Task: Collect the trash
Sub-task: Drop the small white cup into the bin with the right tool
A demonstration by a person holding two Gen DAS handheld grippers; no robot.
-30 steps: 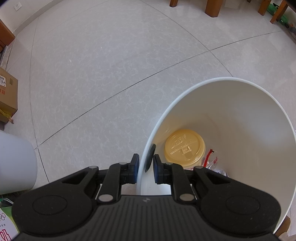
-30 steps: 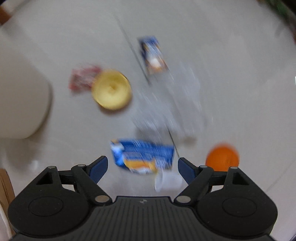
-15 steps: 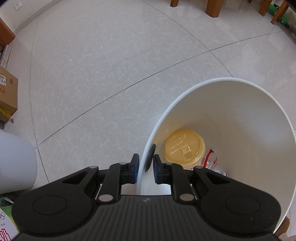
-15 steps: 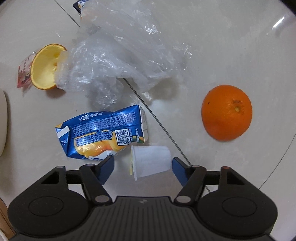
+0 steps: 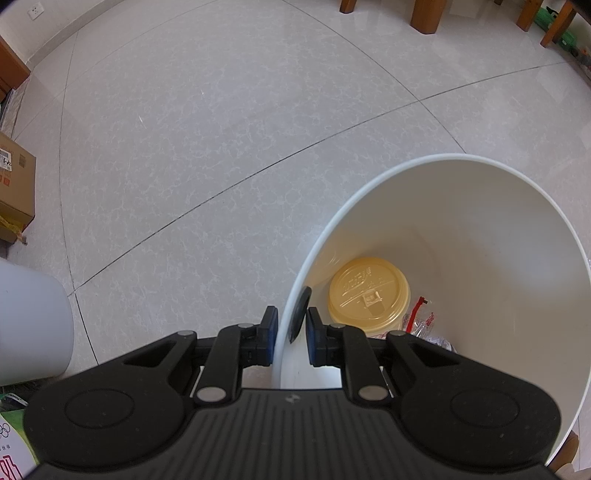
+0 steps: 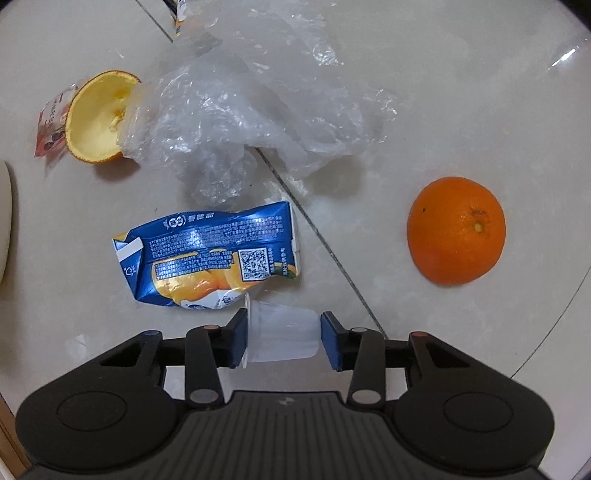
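While the left hand-held gripper [image 5: 289, 334] clamps the bin rim [image 5: 295, 288], the right hand-held gripper's [image 6: 282, 334] jaws have just been closing around a small plastic cup [image 6: 282, 332].

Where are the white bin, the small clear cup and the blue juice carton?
white bin [image 5: 554, 221]: left wrist view, on its far inner wall.
small clear cup [image 6: 282, 334]: right wrist view, on its side wall.
blue juice carton [image 6: 210, 251]: right wrist view, on its printed face.

We see a brown cardboard box [image 5: 16, 188] at left, brown wooden furniture legs [image 5: 424, 14] on the pale tiled floor [image 5: 221, 129].
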